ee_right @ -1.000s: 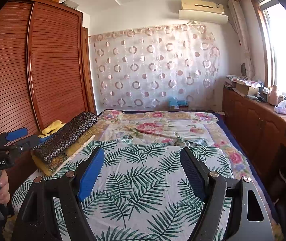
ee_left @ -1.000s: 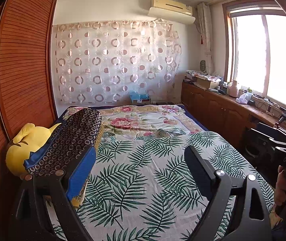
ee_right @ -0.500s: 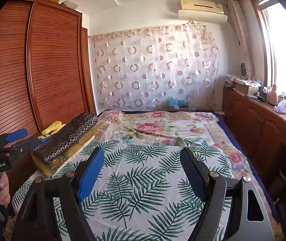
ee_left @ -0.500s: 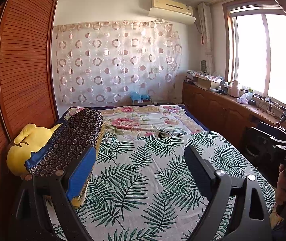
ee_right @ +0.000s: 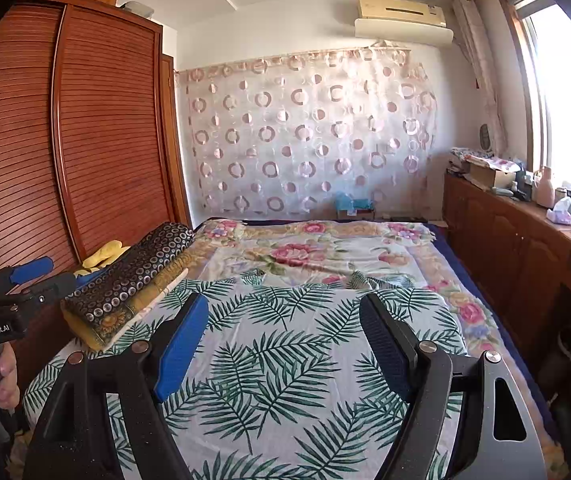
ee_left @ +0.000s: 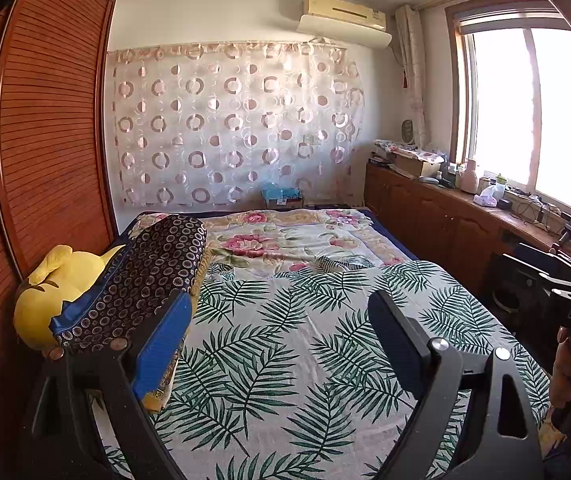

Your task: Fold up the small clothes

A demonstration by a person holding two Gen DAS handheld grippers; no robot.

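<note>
Clothes to fold can't be made out; the only cloth that might count is a dark ring-patterned bundle (ee_left: 145, 276) at the bed's left edge, folded atop yellowish fabric. Behind it a yellow plush (ee_left: 51, 284) is half hidden. A palm-leaf sheet (ee_left: 285, 340) covers the near bed. Far back hangs a circle-print curtain (ee_left: 229, 124); a cluttered counter (ee_left: 497, 208) runs along the right. Your left gripper (ee_left: 281, 316) and right gripper (ee_right: 285, 320) hover above the sheet, tilted slightly down, jaws wide, nothing between them.
</note>
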